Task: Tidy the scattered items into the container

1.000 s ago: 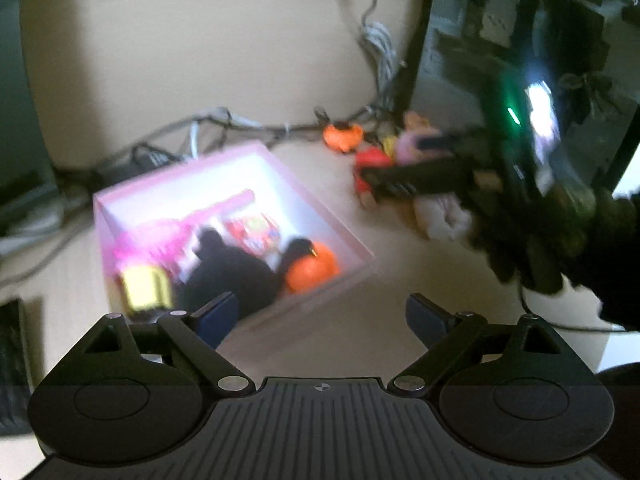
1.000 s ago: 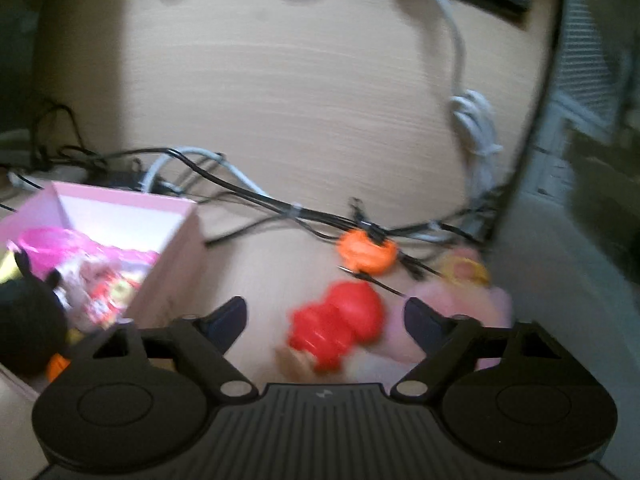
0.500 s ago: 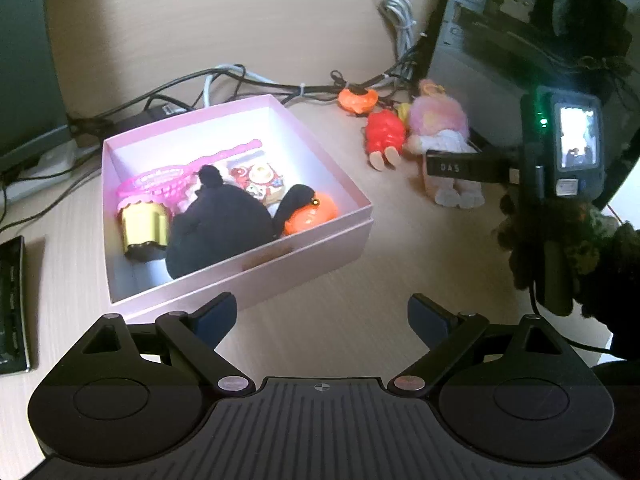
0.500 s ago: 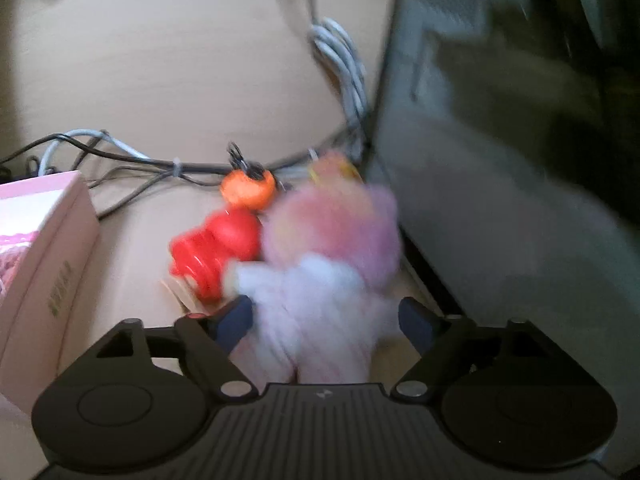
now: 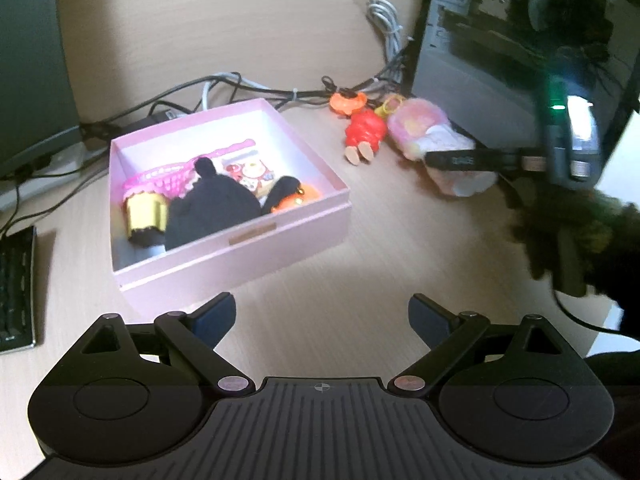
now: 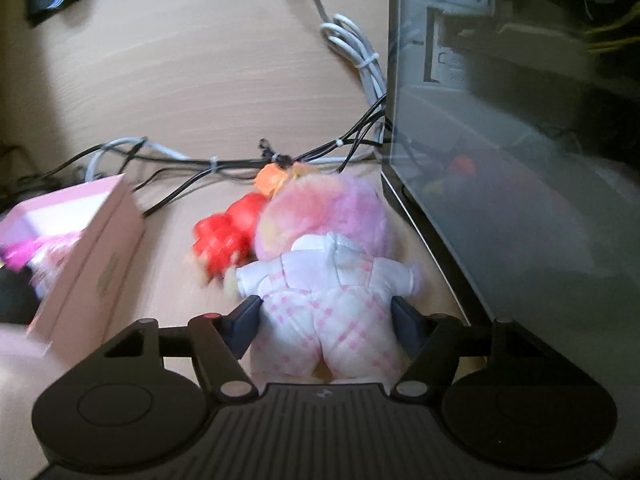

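Right tongs [image 6: 325, 316] straddle one pink-haired plush doll [image 6: 326, 280], fingers not yet clamped; one red doll [image 6: 228, 236] just left. Left tongs [image 5: 321, 316] gape, empty, behind one pink box [image 5: 240, 240].

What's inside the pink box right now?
The pink box holds a black plush, pink net, yellow-and-black toy, sticker pack and orange toy. Anything beneath the plush is hidden.
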Tool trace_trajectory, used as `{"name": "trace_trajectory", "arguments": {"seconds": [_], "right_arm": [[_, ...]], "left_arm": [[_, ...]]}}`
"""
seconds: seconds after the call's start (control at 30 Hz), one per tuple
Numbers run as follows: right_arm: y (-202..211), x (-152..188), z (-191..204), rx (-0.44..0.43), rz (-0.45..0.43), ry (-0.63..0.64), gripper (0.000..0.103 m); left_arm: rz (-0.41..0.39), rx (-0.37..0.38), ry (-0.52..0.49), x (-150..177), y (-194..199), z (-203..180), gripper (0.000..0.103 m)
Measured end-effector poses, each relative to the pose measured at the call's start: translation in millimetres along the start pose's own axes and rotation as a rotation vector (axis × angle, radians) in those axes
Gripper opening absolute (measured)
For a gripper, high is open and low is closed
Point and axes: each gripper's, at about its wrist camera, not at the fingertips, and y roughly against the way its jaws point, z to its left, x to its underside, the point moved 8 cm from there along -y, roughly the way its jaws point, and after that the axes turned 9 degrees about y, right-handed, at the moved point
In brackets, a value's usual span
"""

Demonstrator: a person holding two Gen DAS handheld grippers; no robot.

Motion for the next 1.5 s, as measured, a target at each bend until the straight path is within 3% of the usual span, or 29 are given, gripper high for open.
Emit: {"name": "trace_trajectory", "arguments": {"seconds": [0.17, 0.33, 0.37, 0.43, 0.5, 0.63, 0.9, 0.93, 0.97, 1.03, 1.2, 1.3, 1.4, 1.5], "right_arm": [[57, 39, 10, -0.102, 0.033, 0.097, 0.07], [82, 78, 19, -0.215, 0.108, 0.132, 0.073], [88, 81, 17, -0.224, 0.103, 0.123, 0.075], [101, 83, 12, -0.228, 0.076, 0.099, 0.088], [107, 84, 4, -0.226, 0.053, 0.063, 0.09], [94, 85, -7, -0.22, 0.027, -0.01, 0.09], [73, 81, 7, -0.322, -0.003, -0.064, 0.093], [71, 81, 9, -0.334, -0.002, -0.066, 0.093], [69, 80, 11, -0.348, 0.001, -0.068, 0.093], [65, 79, 17, -0.372, 0.009, -0.059, 0.084], [72, 69, 36, -0.351, 0.011, 0.095, 0.079], [84, 62, 48, -0.317, -0.007, 0.245, 0.077], [100, 59, 60, -0.261, -0.033, 0.459, 0.076], [116, 64, 76, -0.172, -0.063, 0.755, 0.076]], "left_arm": [[0.027, 0.062, 0.002, 5, -4, -17, 0.096], [0.105, 0.203, 0.043, -5, -25, -46, 0.096], [0.118, 0.23, 0.041, -11, -31, -55, 0.096], [0.136, 0.272, 0.031, -25, -42, -73, 0.096], [0.152, 0.297, 0.015, -41, -59, -92, 0.096], [0.186, 0.283, -0.017, -65, -95, -125, 0.096], [0.223, 0.239, -0.049, -65, -123, -137, 0.096], [0.228, 0.234, -0.053, -65, -126, -139, 0.093], [0.233, 0.229, -0.057, -65, -130, -140, 0.083], [0.242, 0.218, -0.065, -65, -137, -143, 0.083], [0.257, 0.201, -0.07, -66, -149, -148, 0.082], [0.218, 0.256, -0.021, -72, -129, -141, 0.082], [0.161, 0.324, 0.017, -73, -104, -138, 0.082], [0.112, 0.391, 0.062, -66, -78, -129, 0.086]]}}
